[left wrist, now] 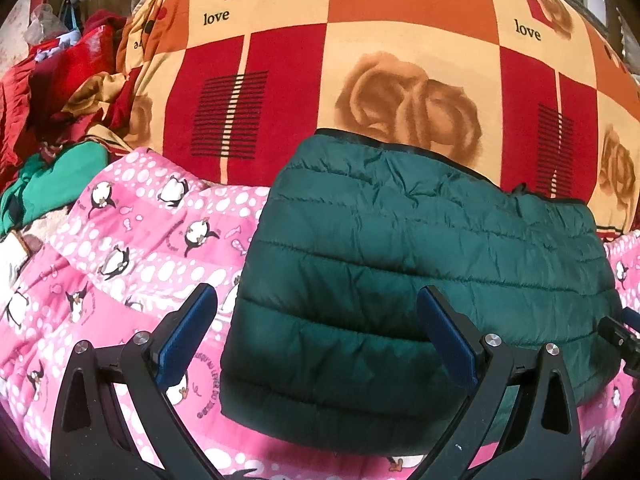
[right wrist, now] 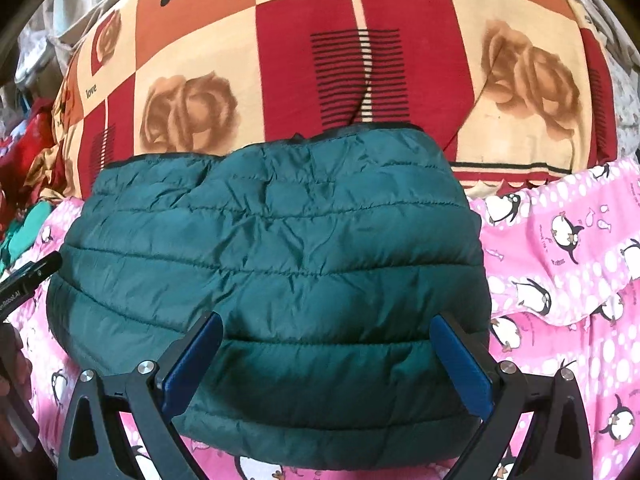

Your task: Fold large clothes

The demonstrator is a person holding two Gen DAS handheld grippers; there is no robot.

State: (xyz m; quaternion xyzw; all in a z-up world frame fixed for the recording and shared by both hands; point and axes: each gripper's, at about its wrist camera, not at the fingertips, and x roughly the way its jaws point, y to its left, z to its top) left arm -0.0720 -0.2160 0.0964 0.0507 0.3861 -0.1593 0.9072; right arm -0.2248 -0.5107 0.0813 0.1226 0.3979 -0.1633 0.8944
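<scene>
A dark green quilted puffer jacket (left wrist: 420,260) lies folded into a compact block on a pink penguin-print blanket (left wrist: 132,248). It also fills the middle of the right wrist view (right wrist: 272,256). My left gripper (left wrist: 320,320) is open and empty, its blue pads held above the jacket's near left part. My right gripper (right wrist: 326,344) is open and empty above the jacket's near edge. The right gripper's tip shows at the right edge of the left wrist view (left wrist: 620,336), and the left gripper's body at the left edge of the right wrist view (right wrist: 28,276).
A red, orange and cream rose-print bedspread (left wrist: 360,52) with "love" lettering lies behind the jacket. A heap of red and green clothes (left wrist: 60,120) sits at the far left. The pink blanket (right wrist: 560,280) extends to the right.
</scene>
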